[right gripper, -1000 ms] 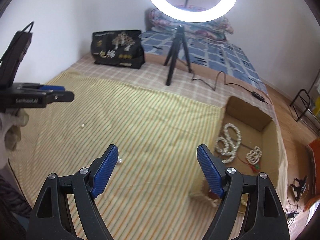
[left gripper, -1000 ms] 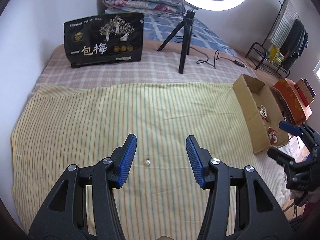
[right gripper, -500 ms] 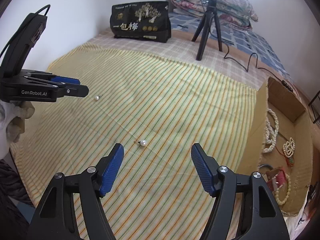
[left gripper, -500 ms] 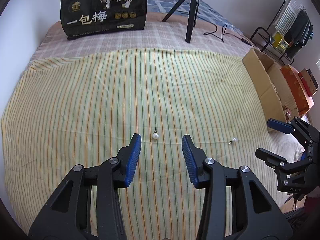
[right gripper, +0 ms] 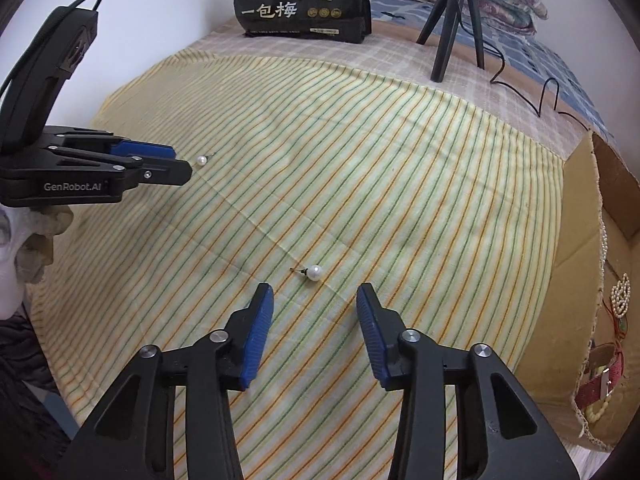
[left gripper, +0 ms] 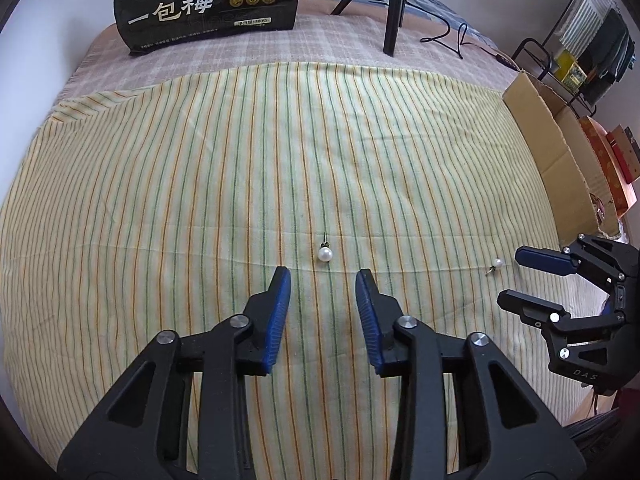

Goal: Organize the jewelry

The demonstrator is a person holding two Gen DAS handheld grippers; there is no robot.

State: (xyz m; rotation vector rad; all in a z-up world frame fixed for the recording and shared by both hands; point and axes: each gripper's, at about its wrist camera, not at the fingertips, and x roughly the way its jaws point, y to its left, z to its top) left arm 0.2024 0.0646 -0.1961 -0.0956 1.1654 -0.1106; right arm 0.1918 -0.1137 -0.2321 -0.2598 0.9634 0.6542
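Two pearl stud earrings lie on the yellow striped cloth [left gripper: 200, 184]. One earring [left gripper: 325, 255] sits just beyond the tips of my left gripper [left gripper: 322, 280], whose jaws are closing with nothing between the pads. The other earring [right gripper: 315, 272] lies just ahead of my right gripper [right gripper: 313, 294], whose jaws are also closing on nothing. Each view shows the other gripper too: the right gripper [left gripper: 509, 278] beside its earring [left gripper: 497, 263], the left gripper [right gripper: 182, 162] beside its earring [right gripper: 202, 160]. The cardboard box [right gripper: 560, 280] at the right holds pearl strands [right gripper: 620, 292] and a red bracelet [right gripper: 600, 380].
A black printed bag [left gripper: 208, 0] and a black tripod [left gripper: 394, 8] with a cable stand at the far end of the bed. The cardboard box [left gripper: 548, 152] borders the cloth's right edge, with a metal rack [left gripper: 580, 60] beyond. A person's gloved hand [right gripper: 32, 240] holds the left gripper.
Both grippers have sunk toward the cloth and tipped further down. Their jaws have narrowed. Each earring now lies close in front of its gripper's tips.
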